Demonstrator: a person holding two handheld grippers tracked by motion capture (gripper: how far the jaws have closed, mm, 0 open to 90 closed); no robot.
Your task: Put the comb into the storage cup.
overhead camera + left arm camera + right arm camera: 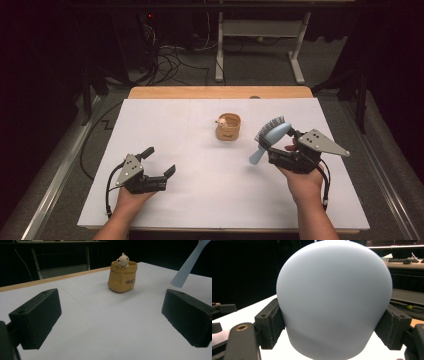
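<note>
My right gripper (280,142) is shut on a light blue hairbrush (274,132), held above the right side of the white table sheet (200,170). Its bristles face away and up, and its handle points down to the left. In the right gripper view the brush's smooth back (334,297) bulges between the pads (271,322) of that gripper (331,323). My left gripper (161,160) rests at the front left, open with nothing between its fingers (37,315). A tan pouch-shaped cup (228,128) with a small bear figure (123,260) on its rim stands mid-table, ahead of the left gripper (112,315).
The brush handle (187,265) hangs at the upper right of the left gripper view. A wooden strip (220,92) edges the table's far side. Beyond it stand a white desk frame (260,30) and floor cables (170,60).
</note>
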